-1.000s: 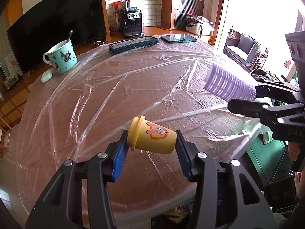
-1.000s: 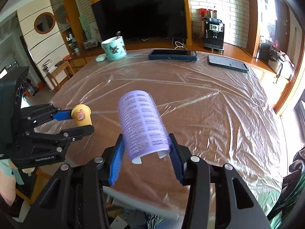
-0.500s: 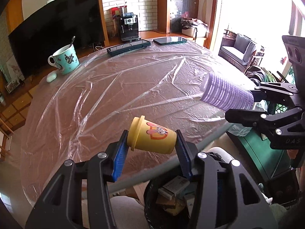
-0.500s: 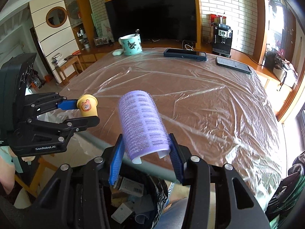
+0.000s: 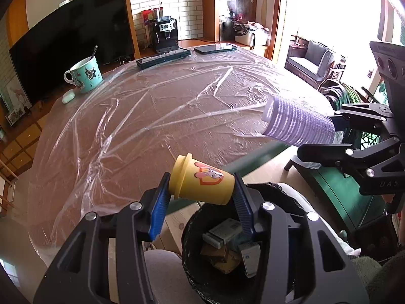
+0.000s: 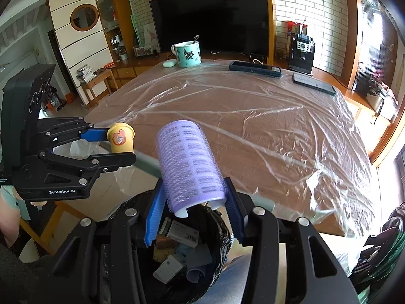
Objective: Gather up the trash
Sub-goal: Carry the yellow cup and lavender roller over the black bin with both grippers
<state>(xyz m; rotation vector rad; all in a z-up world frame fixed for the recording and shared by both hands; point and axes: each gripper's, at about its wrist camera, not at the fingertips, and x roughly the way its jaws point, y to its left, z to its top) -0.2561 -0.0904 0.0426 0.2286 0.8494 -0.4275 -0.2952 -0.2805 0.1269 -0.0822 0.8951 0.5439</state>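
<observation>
My left gripper is shut on a small yellow cup with a cartoon animal print, held sideways between the blue pads. It also shows in the right wrist view as the yellow cup in the left gripper. My right gripper is shut on a purple hair roller, which the left wrist view shows as the purple roller at the right. Below both grippers stands a black-lined bin holding several pieces of packaging. Both grippers hang just past the table's near edge.
The round table is wrapped in clear plastic film. At its far side stand a teal mug with a spoon, a white earbud case and two dark phones. A green bench is to the right. A person's lap shows beneath.
Both grippers have drawn back from over the table to past its near edge, each still holding its item. The black bin has come into view beneath them.
</observation>
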